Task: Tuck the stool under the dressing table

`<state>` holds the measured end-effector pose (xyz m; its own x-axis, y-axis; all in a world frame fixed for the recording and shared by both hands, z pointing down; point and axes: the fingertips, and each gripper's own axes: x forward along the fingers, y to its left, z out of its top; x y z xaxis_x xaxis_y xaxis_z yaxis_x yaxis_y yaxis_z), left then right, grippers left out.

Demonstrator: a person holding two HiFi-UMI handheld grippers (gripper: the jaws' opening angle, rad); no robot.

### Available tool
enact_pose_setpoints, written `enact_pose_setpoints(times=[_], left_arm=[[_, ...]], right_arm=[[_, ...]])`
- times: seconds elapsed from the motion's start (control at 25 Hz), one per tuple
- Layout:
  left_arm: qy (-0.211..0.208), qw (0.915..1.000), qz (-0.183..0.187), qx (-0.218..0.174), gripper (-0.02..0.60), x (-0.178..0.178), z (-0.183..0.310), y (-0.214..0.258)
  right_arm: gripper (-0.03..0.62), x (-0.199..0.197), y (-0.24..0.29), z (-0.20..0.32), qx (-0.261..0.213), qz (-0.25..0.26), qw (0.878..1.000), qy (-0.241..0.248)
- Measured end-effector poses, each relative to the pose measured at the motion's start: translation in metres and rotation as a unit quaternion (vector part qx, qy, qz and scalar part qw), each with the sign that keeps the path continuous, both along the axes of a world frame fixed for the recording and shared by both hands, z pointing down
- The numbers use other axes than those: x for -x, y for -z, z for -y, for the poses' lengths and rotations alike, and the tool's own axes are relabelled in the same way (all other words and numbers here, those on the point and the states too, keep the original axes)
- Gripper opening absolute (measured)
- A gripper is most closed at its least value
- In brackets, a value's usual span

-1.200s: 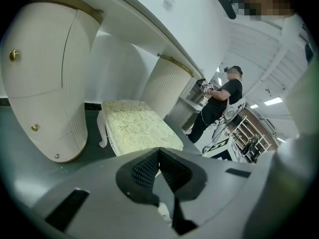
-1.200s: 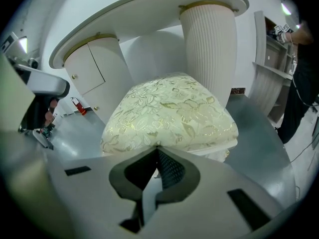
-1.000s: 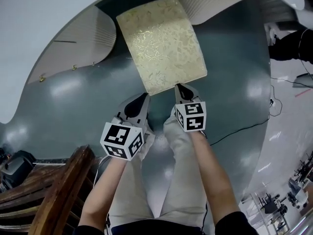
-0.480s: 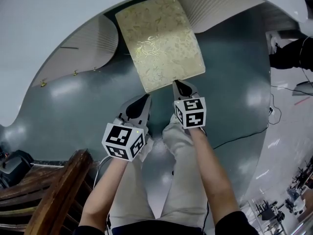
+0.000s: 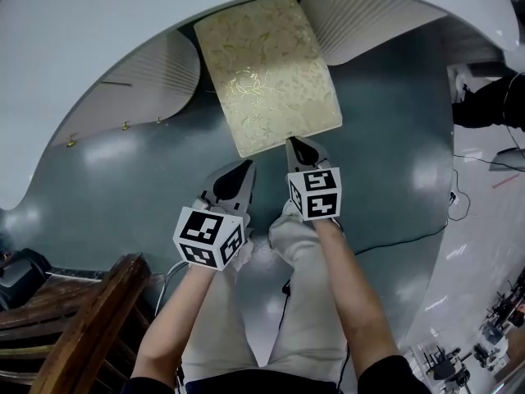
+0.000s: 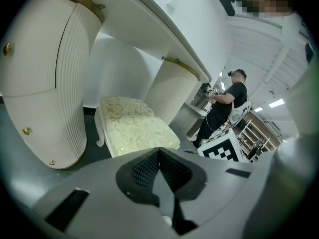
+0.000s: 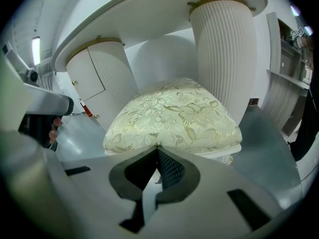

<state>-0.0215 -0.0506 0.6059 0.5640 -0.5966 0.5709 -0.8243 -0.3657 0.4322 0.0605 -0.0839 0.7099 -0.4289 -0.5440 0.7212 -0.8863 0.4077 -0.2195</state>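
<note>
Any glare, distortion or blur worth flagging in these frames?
Head view: bright ceiling-light reflections on the glossy floor; the dressing table edge bows from lens distortion. Left gripper view: heavy fisheye, dark corners. Right gripper view: stool evenly lit and sharp, dark corners too.

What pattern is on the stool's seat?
Cream stool seat, gold floral pattern; clearest in right gripper view.

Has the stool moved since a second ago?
Yes. The stool has slid farther under the dressing table; its far edge now nearly meets the tabletop rim.
</note>
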Motion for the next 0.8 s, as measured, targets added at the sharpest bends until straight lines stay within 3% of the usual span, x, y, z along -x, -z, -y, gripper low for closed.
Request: enact_pose_setpoints(times=[0.32,0.8], left_arm=[[0.005,0.9999,-0.001,-0.01,0.011,-0.007,0.002,-0.007],[-0.023,0.9979,0.027,-0.055,0.011,-0.026,-0.008,-0.009]], right_arm=[[0.012,0.0,0.0,0.001,-0.013,0.005,1.0,0.009],[0.012,0.002,0.005,-0.003,-0.041,0.022,0.999,0.018]])
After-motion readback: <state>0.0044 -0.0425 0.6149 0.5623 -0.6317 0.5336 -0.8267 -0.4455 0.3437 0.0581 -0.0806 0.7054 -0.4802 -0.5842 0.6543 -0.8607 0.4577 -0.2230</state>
